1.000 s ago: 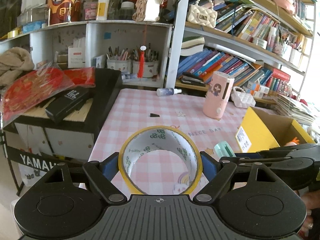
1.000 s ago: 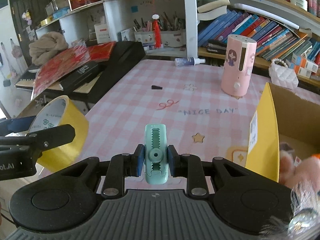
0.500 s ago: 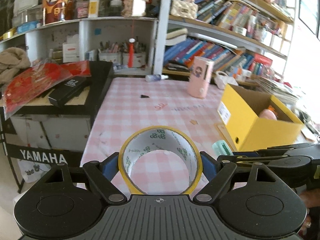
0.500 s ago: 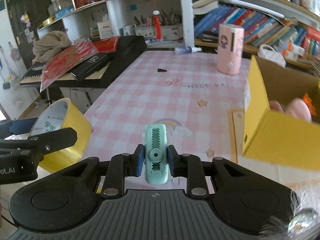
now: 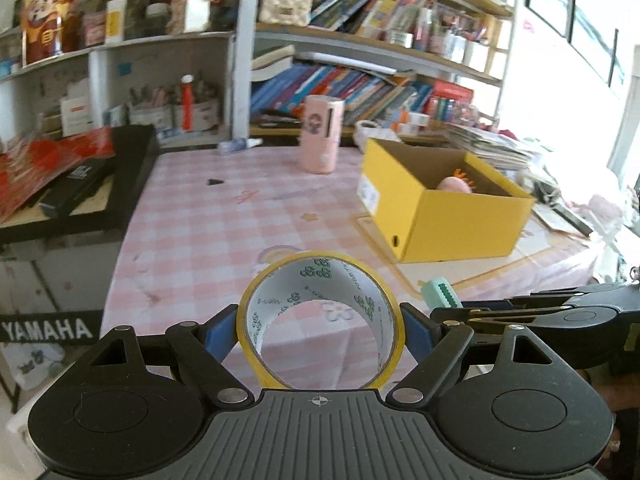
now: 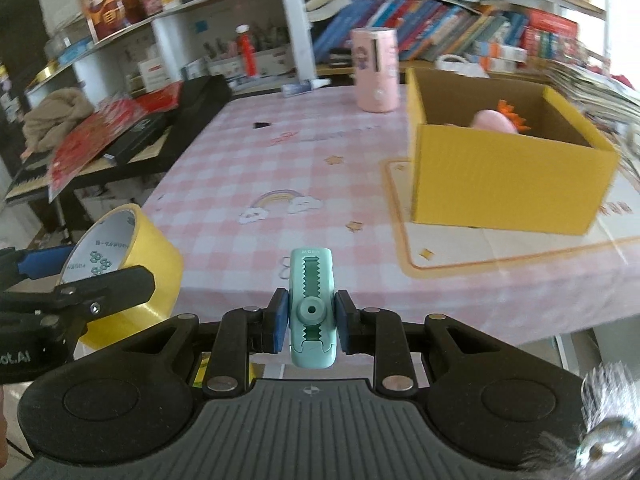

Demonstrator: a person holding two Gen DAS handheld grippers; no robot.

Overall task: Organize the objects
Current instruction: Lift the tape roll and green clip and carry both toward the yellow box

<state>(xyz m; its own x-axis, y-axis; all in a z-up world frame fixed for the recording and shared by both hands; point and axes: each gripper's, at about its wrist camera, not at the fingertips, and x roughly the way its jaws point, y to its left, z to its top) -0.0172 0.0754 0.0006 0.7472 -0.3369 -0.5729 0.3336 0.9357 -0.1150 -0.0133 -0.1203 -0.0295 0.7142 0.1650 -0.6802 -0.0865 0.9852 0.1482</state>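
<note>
Glossy yellow tape ring (image 5: 320, 320) clamped in left claw (image 5: 320, 330); ridged mint plastic clip (image 6: 312, 308) pinched in right claw (image 6: 311, 322).

Ahead of you the pink checked tablecloth (image 6: 248, 152) lies bare through its near and middle stretch. The yellow box (image 6: 508, 184) blocks the right, open-topped; the pink cylinder (image 6: 376, 68) stands far behind, the black keyboard (image 5: 120, 184) along the left edge.
</note>
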